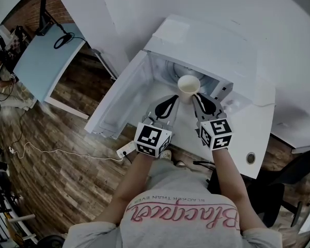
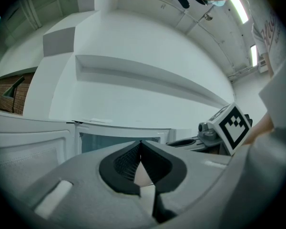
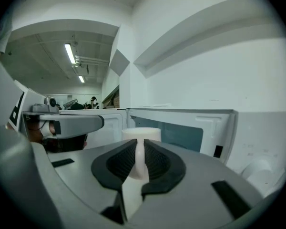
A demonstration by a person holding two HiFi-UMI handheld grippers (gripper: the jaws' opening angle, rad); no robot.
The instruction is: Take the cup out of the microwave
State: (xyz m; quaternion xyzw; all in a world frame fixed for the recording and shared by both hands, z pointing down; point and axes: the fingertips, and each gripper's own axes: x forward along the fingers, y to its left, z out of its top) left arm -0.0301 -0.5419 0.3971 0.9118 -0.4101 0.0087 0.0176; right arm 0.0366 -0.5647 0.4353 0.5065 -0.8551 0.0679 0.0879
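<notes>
The white microwave [image 1: 217,45] stands open, its door [image 1: 125,94] swung out to the left. A white paper cup [image 1: 188,85] is upright in front of the cavity opening. My right gripper [image 1: 197,98] is shut on the cup's wall. In the right gripper view the cup [image 3: 141,133] rises just beyond the pinched jaws of the right gripper [image 3: 139,147]. My left gripper [image 1: 171,101] is beside the cup on its left, shut with nothing in it. In the left gripper view the tips of the left gripper [image 2: 140,144] meet before the cavity, and the right gripper's marker cube [image 2: 234,126] shows at the right.
The microwave sits on a white counter [image 1: 258,138] against a white wall. The open door juts out over the wooden floor [image 1: 57,164]. A pale blue desk [image 1: 41,61] is at the far left, and a white cable and power strip [image 1: 125,150] lie on the floor.
</notes>
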